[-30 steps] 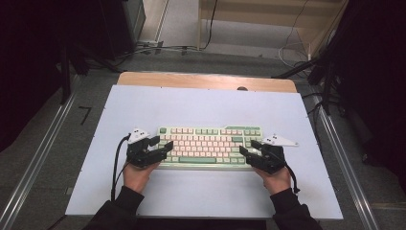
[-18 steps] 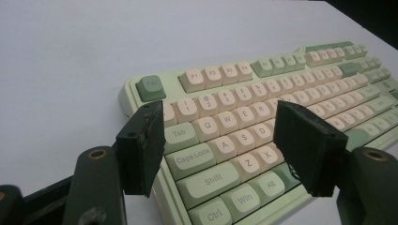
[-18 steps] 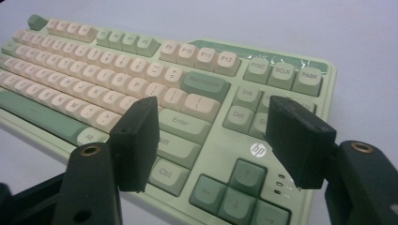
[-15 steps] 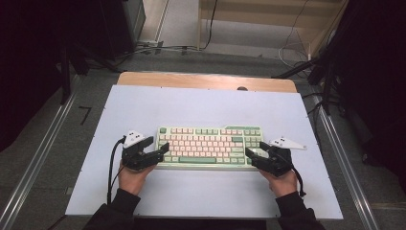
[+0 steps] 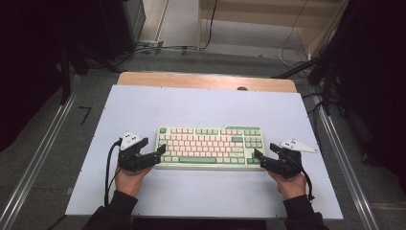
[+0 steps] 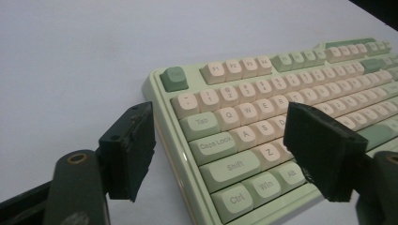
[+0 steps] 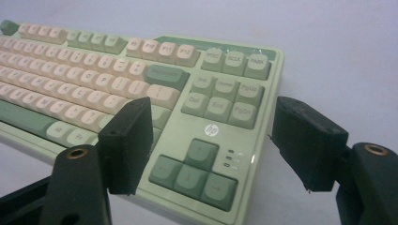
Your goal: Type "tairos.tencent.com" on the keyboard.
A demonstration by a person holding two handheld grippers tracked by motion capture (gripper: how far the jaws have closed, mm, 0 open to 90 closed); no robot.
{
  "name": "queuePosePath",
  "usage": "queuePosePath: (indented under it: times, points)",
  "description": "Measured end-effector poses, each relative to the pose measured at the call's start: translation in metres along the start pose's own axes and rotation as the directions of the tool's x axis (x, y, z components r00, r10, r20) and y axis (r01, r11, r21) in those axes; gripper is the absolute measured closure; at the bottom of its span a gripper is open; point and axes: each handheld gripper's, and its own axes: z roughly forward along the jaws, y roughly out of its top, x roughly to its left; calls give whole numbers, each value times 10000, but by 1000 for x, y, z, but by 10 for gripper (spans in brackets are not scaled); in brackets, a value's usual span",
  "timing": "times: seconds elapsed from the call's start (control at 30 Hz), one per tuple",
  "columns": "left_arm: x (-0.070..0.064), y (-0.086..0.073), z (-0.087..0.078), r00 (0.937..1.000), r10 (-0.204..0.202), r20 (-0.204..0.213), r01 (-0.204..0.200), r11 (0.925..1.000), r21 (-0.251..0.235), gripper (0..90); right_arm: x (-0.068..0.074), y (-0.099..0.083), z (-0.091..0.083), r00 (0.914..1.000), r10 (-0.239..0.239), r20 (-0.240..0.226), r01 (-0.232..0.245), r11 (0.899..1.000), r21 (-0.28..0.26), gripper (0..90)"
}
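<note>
A mint-green keyboard [image 5: 210,146] with cream and green keys lies flat in the middle of the pale mat [image 5: 206,108]. My left gripper [image 5: 160,154] is open at the keyboard's left end. In the left gripper view the left gripper [image 6: 225,145] spans the front-left corner of the keyboard [image 6: 263,112], with one jaw off its side and one over the keys. My right gripper [image 5: 263,153] is open at the right end. In the right gripper view the right gripper [image 7: 218,140] frames the arrow-key corner of the keyboard [image 7: 94,79]. Neither gripper holds anything.
The mat covers a wooden table whose bare strip [image 5: 206,79] shows at the back. Metal rails [image 5: 43,158] run along both sides. Cables [image 5: 158,48] lie on the floor behind. Bare mat surrounds the keyboard on every side.
Both hands have drawn outward and slightly toward the person, so the grippers now sit a little farther from the keyboard's ends. The keyboard has stayed put.
</note>
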Motion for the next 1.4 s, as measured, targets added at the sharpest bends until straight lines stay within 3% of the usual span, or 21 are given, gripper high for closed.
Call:
queuePosePath:
  times: [1.4]
  points:
    - [21, -10, -14, 9957, -328, -862, 328, 9995, -15, 230, -34, -15, -25, 9926, 698, 990, -698, 9976, -26, 271]
